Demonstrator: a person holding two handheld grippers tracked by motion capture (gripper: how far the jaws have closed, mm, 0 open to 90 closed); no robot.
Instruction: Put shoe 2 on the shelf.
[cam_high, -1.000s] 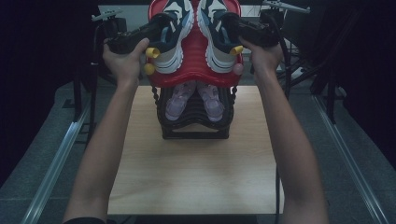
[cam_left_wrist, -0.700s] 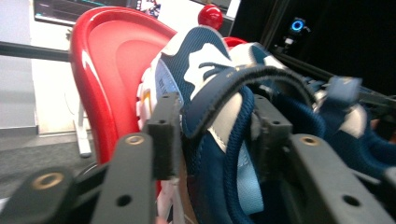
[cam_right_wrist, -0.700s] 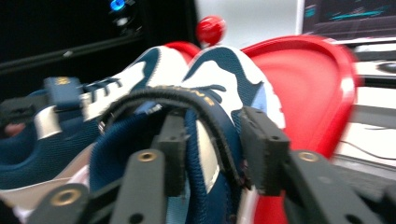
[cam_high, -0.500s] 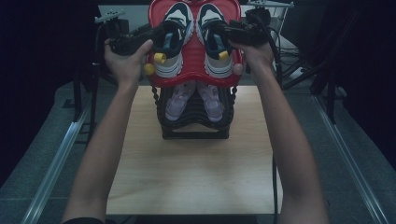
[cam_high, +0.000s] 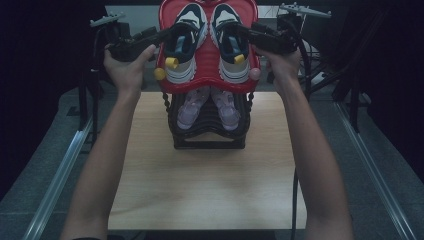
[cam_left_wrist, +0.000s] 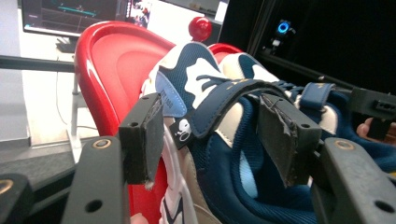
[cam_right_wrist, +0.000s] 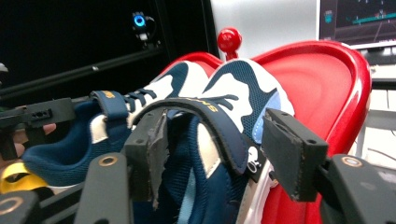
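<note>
On the red rack (cam_high: 206, 75), the left gripper (cam_left_wrist: 219, 140) stands wide, its jaws having just been opening; the left shoe (cam_high: 181, 42) sits between them, ungripped. The right gripper (cam_right_wrist: 219, 154) straddles the right shoe (cam_high: 231, 42) likewise, pads apart from it.

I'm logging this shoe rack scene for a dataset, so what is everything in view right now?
Navy and white sneakers: two, on the red top tier.
Red shoe tray: one, top of the rack.
Pink shoes: two, lower tier.
Black rack: one, on the far half of the table.
Wooden table: one, light, centre.
Monitor: one, behind the rack.
Left gripper: black, jaws just opened around the left sneaker's strap, pads apart from it.
Right gripper: black, open around the right sneaker's strap.
</note>
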